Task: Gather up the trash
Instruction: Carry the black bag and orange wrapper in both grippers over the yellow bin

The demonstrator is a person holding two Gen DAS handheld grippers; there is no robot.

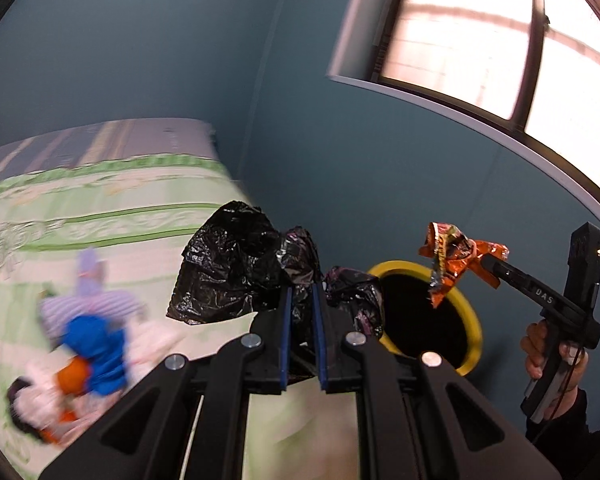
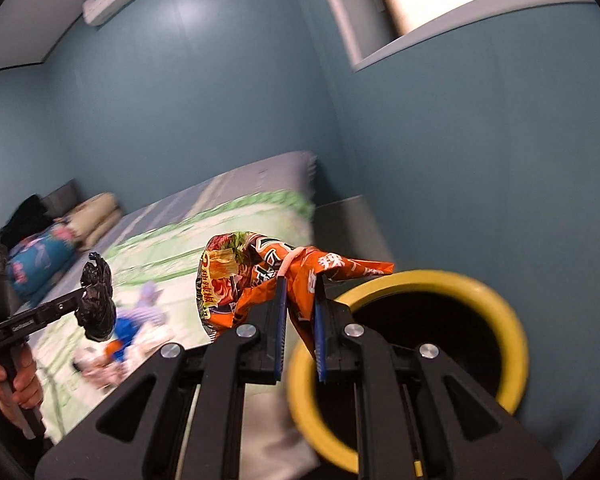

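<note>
My left gripper (image 1: 302,292) is shut on a crumpled black plastic bag (image 1: 235,268) and holds it in the air beside the bed. It also shows in the right wrist view (image 2: 95,300). My right gripper (image 2: 300,280) is shut on an orange noodle wrapper (image 2: 259,276) and holds it just above the rim of a yellow bin (image 2: 512,332) with a dark inside. In the left wrist view the wrapper (image 1: 452,260) hangs over the bin's opening (image 1: 472,320), to the right of the black bag.
A bed with a green-patterned sheet (image 1: 99,208) lies left of the bin. A heap of blue, striped and orange clothes (image 1: 87,336) lies on it. Pillows (image 2: 95,208) sit at the far end. Blue walls and a window (image 1: 500,40) stand behind.
</note>
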